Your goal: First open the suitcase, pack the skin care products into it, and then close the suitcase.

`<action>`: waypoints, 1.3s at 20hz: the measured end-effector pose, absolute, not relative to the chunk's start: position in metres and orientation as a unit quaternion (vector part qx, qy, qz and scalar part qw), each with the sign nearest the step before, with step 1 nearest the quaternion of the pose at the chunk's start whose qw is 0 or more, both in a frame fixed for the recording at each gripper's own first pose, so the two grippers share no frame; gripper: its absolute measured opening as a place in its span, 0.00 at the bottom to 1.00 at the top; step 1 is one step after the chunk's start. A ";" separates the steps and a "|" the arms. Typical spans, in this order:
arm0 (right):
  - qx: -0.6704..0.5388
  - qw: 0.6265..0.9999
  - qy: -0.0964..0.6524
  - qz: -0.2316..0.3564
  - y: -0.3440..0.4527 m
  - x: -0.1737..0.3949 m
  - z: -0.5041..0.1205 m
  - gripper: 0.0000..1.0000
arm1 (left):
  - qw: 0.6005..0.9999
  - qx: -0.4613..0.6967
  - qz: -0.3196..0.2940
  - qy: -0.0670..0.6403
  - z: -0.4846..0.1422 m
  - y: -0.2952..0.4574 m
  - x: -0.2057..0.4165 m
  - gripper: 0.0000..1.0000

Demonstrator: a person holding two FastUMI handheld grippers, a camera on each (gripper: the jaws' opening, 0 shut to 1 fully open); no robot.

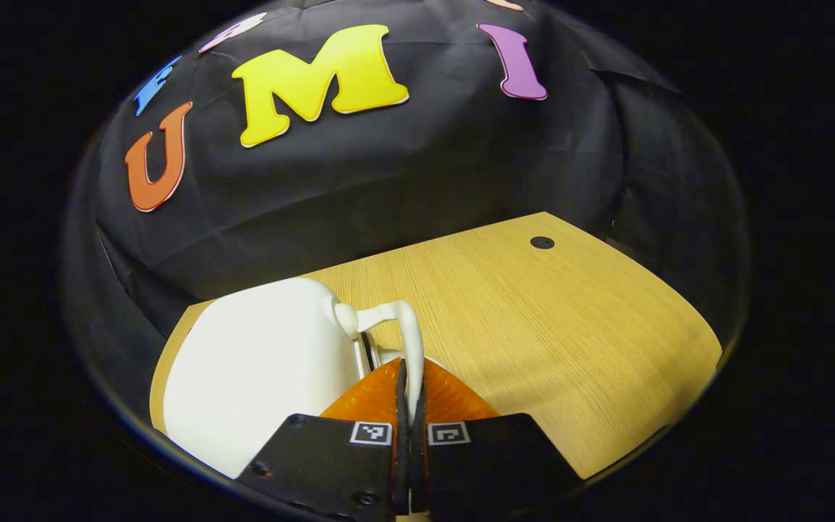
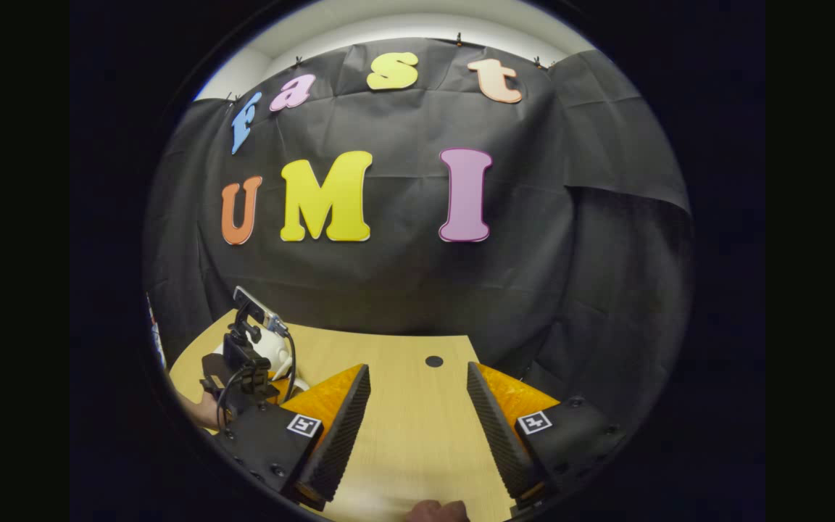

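Observation:
In the left gripper view a small white hard-shell suitcase (image 1: 258,370) lies closed on the wooden table (image 1: 548,326), at the lower left. Its white loop handle (image 1: 406,326) sticks out to the right, and my left gripper (image 1: 410,380) is shut on that handle, which runs down between the two fingers. In the right gripper view my right gripper (image 2: 417,395) hovers open over the table (image 2: 403,435), nothing between its fingers. Farther left in that view the left gripper (image 2: 243,362) shows, held by a hand (image 2: 204,412), with a bit of the white suitcase (image 2: 272,351) behind it.
A round black cable hole (image 1: 542,242) sits near the table's far edge, also visible as the cable hole (image 2: 433,360) ahead of the right gripper. Black cloth walls close the booth behind and to the right. Part of a hand (image 2: 438,512) shows at the bottom edge.

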State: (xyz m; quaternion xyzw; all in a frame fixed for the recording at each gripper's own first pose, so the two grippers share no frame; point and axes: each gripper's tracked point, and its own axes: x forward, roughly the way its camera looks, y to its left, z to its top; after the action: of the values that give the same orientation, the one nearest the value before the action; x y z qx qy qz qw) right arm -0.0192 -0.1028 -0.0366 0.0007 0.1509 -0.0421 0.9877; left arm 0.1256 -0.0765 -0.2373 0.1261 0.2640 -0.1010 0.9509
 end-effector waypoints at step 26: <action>0.003 0.999 -0.007 0.038 0.024 0.059 0.076 0.78 | 0.997 -0.051 -0.048 0.040 0.023 0.000 0.070 0.94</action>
State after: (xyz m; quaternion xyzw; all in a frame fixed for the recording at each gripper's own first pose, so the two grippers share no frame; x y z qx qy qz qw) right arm 0.0589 0.0242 0.0763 0.0028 -0.0069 0.0380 0.9992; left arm 0.0695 -0.0005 0.0232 -0.0514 0.0402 -0.0479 0.9967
